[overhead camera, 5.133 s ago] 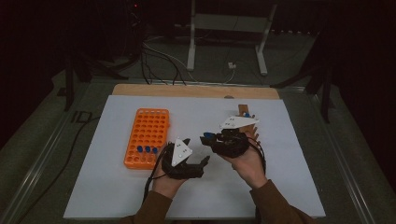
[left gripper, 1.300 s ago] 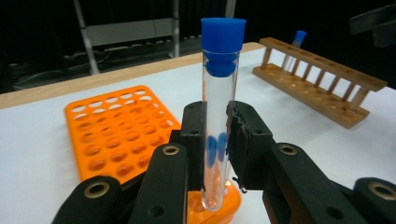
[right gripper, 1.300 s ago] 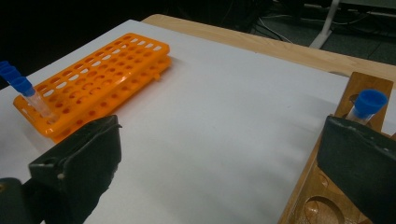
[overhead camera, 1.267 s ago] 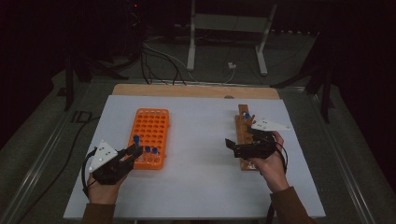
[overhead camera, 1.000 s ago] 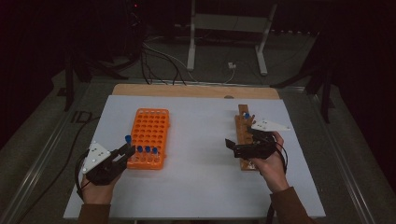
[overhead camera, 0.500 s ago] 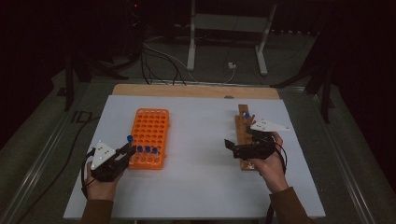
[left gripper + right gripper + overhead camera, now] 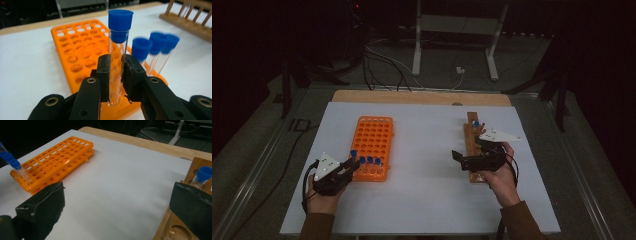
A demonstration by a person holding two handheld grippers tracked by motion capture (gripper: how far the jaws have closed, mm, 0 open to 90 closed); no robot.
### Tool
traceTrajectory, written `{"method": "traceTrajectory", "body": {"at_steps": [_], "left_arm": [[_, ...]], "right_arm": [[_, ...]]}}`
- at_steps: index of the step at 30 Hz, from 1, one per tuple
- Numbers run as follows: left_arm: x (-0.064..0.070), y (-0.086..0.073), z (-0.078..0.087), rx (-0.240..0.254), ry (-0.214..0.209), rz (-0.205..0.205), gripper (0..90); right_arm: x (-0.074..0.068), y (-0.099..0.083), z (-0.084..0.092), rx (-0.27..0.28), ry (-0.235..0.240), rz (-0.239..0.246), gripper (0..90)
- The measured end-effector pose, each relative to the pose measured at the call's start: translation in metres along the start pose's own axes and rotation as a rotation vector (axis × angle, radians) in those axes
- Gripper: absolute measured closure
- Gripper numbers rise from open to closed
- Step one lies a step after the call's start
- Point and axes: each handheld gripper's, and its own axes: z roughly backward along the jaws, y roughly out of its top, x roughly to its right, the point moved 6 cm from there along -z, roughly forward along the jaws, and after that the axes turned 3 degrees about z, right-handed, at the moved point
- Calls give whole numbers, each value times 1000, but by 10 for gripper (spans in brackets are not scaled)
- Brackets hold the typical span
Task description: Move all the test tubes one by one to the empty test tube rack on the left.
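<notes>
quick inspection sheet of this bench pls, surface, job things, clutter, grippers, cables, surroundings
surface: white sheet over a wooden board.
job's things: orange rack with three blue-capped tubes at its near end; a fourth test tube upright at the rack's near edge; wooden rack holding one capped tube.
clutter: nothing seen.
grippers: left gripper shut on the test tube; right gripper open over the wooden rack.
cables: loose leads on the floor behind.
surroundings: dark room, metal stand behind.
</notes>
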Motion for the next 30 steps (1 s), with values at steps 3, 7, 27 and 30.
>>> {"method": "traceTrajectory", "body": {"at_steps": [3, 7, 27, 30], "left_arm": [[0, -6, -2, -42, 5, -19, 767], [1, -10, -4, -73, 12, -44, 769], [-1, -18, -10, -143, 19, -51, 773], [-2, -18, -10, -139, 12, -41, 762]], "right_arm": [[1, -1, 1, 1, 0, -3, 3], [2, -2, 1, -1, 1, -3, 2], [-3, -4, -3, -11, 17, 3, 3], [-3, -4, -3, -11, 18, 5, 3]]}}
